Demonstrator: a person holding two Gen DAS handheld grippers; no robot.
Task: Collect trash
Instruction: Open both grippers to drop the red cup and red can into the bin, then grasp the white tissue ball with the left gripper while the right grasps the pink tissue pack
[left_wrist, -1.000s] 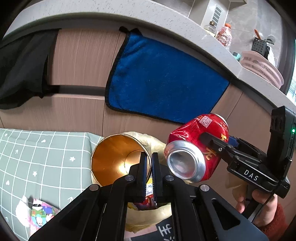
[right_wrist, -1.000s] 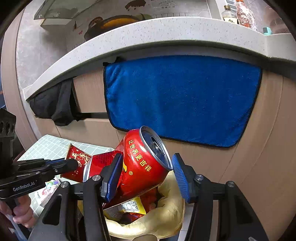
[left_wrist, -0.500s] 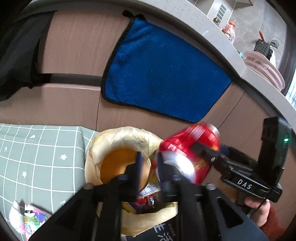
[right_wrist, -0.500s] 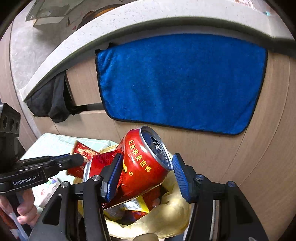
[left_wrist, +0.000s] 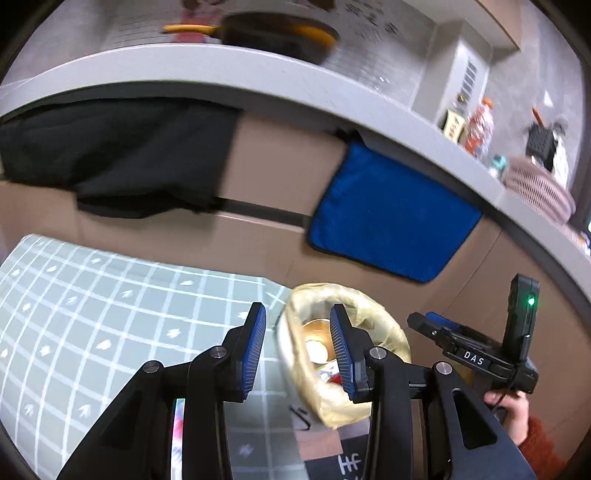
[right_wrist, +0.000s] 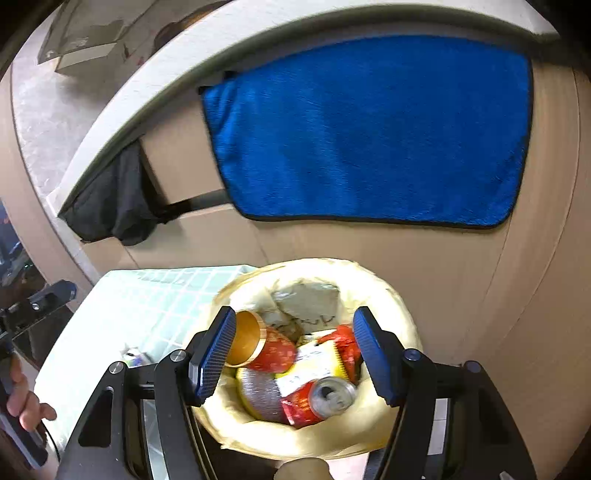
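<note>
Right gripper (right_wrist: 293, 352), right wrist view: jaws spread wide and empty, poised directly above the mouth of the lined trash bin (right_wrist: 402, 325). Between and just below the blue pads (right_wrist: 218, 350) lie the collected items: a crushed red can (right_wrist: 321, 400) nearest the camera, a red paper cup (right_wrist: 262, 345) with a gold interior tipped on its side beside the left pad, and a yellow snack wrapper (right_wrist: 317, 360) between them. All sit inside the liner, below its rim.

Left gripper (left_wrist: 297, 347), left wrist view: likewise parted with nothing held, standing over the green checked tablecloth (left_wrist: 110, 295), with the bin just past its right finger. A colourful scrap (left_wrist: 179, 424) shows low between the left gripper's arms; it is too blurred to identify, but may be remaining trash.

Beyond both: the cabinet front with a hanging blue towel (right_wrist: 369, 129) and a black cloth (left_wrist: 122, 155).

Judged step: retreat after release. Lift each gripper straight up, jaws kept apart, so no pad snags the loose liner; then approach any leftover piece from above.
</note>
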